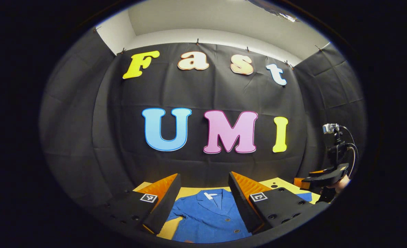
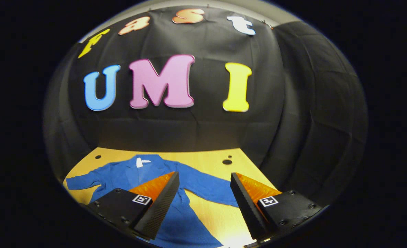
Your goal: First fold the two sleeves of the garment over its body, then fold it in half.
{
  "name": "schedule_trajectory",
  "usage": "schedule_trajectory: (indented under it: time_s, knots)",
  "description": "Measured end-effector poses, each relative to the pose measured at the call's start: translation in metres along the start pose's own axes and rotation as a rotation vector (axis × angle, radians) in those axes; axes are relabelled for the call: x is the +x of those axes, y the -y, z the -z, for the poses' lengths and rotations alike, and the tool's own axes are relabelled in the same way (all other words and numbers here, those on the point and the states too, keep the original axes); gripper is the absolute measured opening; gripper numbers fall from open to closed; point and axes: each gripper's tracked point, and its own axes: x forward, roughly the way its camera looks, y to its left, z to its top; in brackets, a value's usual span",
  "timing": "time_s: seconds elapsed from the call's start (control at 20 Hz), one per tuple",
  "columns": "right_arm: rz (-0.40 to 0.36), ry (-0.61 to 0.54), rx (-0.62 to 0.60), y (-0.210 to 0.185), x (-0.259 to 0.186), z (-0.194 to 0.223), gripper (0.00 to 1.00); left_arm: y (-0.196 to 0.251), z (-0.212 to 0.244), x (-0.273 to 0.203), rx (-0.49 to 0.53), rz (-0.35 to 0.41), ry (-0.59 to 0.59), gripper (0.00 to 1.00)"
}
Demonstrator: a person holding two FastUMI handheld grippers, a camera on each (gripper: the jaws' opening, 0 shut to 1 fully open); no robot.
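- Blue garment (image 2: 134,179) spread flat on the yellow table (image 2: 203,158), collar far, both sleeves (image 2: 206,187) out sideways, unfolded, so ready for the first fold.
- Left gripper (image 1: 203,203) wide apart above the chest.
- Right gripper (image 2: 203,203) wide apart over the right sleeve, probably lining up a grasp.

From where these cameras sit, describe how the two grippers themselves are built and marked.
The left gripper has two wedge-shaped fingers with ribbed inner faces, mounted on dark blocks with screw holes; each block carries a small square black-and-white marker. The right gripper has the same build and markers. Seen from the left gripper view, the right gripper carries a small camera on top with looping black cables.
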Motion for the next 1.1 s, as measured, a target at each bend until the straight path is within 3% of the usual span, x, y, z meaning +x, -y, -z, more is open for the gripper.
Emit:
schedule_trajectory:
  time_s: [0.3, 0.7, 0.95, 1.1]
  knots:
    - [0.144, -0.215, 0.122, 0.098, 0.062, 0.069, 0.96, 0.043, 0.023, 0.025, 0.019, 0.019, -0.086, 0.8]
    - [0.314, -0.402, 0.197, 0.209, 0.085, 0.14, 0.97, 0.089, 0.049, 0.042, 0.016, 0.075, -0.175, 0.8]
    - [0.322, -0.519, 0.316, 0.229, 0.096, 0.18, 0.99, 0.102, 0.057, 0.049, 0.037, 0.083, -0.198, 0.8]
    - [0.321, -0.602, 0.323, 0.228, 0.098, 0.199, 0.99, 0.109, 0.06, 0.051, 0.04, 0.093, -0.212, 0.8]
